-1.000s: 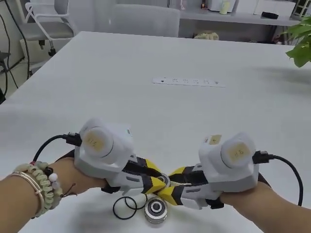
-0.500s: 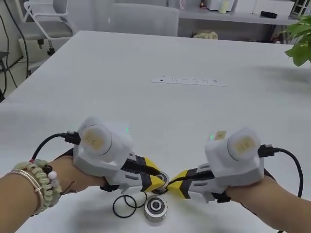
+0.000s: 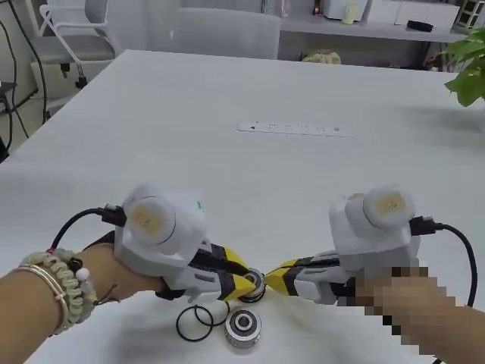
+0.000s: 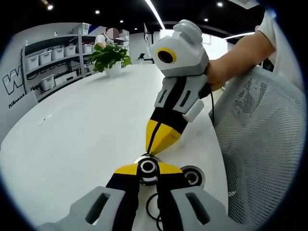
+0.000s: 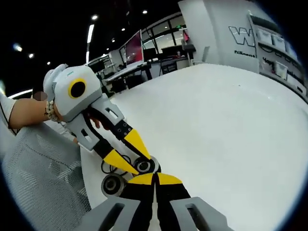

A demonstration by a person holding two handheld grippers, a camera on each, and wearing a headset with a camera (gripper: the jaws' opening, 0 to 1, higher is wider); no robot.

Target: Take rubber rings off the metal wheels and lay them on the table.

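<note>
My left gripper (image 3: 248,287) (image 4: 147,169) is shut on a small metal wheel (image 3: 255,282) (image 4: 147,167) (image 5: 144,166), held just above the white table (image 3: 227,167). From the right, my right gripper (image 3: 271,281) (image 5: 155,177) has its jaws shut at that wheel's rim, pinching its black rubber ring. Below them a second metal wheel (image 3: 242,327) (image 4: 192,176) (image 5: 113,185) lies flat on the table. Two loose black rubber rings (image 3: 198,320) (image 5: 111,166) overlap just to its left.
A white power strip (image 3: 294,128) lies mid-table, far ahead of the grippers. A green plant (image 3: 470,68) stands at the right edge, and chairs (image 3: 227,30) stand behind the far edge. The table's near edge runs just below the wheel and rings.
My right gripper has drawn away to the right, with its tips still at the held wheel. The left gripper, the loose wheel and the rings have stayed in place.
</note>
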